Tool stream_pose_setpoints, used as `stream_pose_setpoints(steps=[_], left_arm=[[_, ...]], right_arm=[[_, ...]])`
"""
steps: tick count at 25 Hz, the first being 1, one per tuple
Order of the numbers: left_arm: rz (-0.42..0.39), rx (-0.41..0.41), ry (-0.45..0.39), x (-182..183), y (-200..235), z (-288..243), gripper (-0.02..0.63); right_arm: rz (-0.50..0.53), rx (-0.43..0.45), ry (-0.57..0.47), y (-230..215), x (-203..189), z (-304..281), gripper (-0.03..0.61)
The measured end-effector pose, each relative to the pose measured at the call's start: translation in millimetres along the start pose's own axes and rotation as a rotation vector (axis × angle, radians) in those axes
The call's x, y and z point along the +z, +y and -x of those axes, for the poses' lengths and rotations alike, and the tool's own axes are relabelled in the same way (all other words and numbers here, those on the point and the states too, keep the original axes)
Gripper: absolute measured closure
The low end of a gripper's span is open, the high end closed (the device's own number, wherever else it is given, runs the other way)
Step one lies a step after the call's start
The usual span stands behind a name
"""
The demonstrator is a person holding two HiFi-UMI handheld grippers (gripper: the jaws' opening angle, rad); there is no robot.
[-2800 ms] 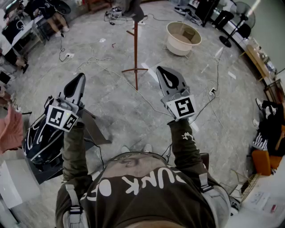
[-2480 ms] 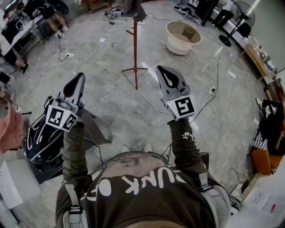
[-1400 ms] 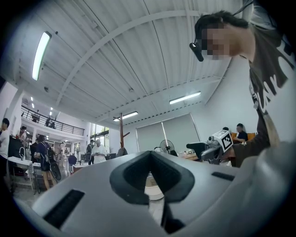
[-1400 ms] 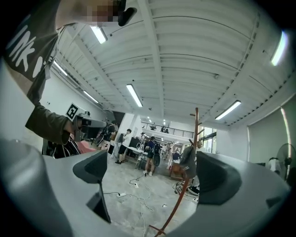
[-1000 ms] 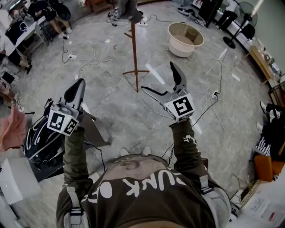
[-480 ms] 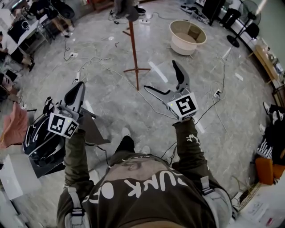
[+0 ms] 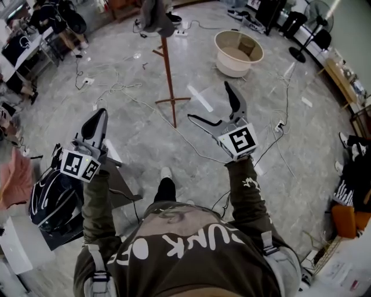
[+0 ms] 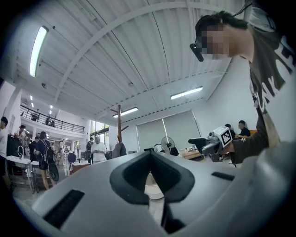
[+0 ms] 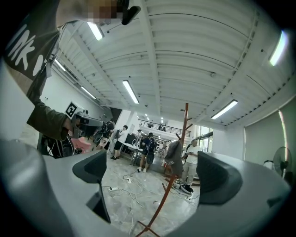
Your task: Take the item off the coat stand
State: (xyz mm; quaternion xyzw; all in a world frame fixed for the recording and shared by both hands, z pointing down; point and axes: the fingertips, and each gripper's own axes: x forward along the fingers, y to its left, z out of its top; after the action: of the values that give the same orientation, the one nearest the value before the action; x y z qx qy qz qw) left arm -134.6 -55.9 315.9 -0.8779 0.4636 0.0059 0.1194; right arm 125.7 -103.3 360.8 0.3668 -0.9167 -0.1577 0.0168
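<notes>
A brown wooden coat stand (image 7: 168, 81) rises from the stone floor ahead of me. A grey cloth item (image 7: 154, 15) hangs on its top pegs. My right gripper (image 7: 208, 101) is held out to the right of the pole, short of it, jaws wide apart and empty. In the right gripper view the pole (image 9: 181, 139) and the grey item (image 9: 175, 158) show between the open pads (image 9: 92, 172). My left gripper (image 7: 99, 116) stays low at the left, shut and empty. Its view shows the stand (image 8: 119, 124) far off with the item (image 8: 119, 149) on it.
A beige round tub (image 7: 238, 51) stands beyond the stand at the right. Cables (image 7: 124, 87) trail across the floor around the stand's base. A black helmet (image 7: 51, 196) sits on a stand by my left arm. A floor fan (image 7: 306, 28) and several people are further back.
My right gripper has gone from shut to wide open. I have stepped forward, one foot now showing, and the coat stand sits a little nearer. The left gripper stays shut.
</notes>
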Motion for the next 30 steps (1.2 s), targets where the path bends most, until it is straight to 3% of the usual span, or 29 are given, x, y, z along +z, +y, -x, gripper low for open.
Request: stream_pose_setpoints(steps=[19, 30], left_arm=[[0.092, -0.051, -0.033, -80.1, 208.5, -111.8, 0.609], [0.087, -0.057, -0.041, -90.7, 265.3, -169.7, 0.609]], right_arm=[[0.020, -0.048, 0.089, -69.0, -39.1, -213.2, -0.015], [0.033, -0.071, 0.066, -127.8, -36.0, -285.8, -0.015]])
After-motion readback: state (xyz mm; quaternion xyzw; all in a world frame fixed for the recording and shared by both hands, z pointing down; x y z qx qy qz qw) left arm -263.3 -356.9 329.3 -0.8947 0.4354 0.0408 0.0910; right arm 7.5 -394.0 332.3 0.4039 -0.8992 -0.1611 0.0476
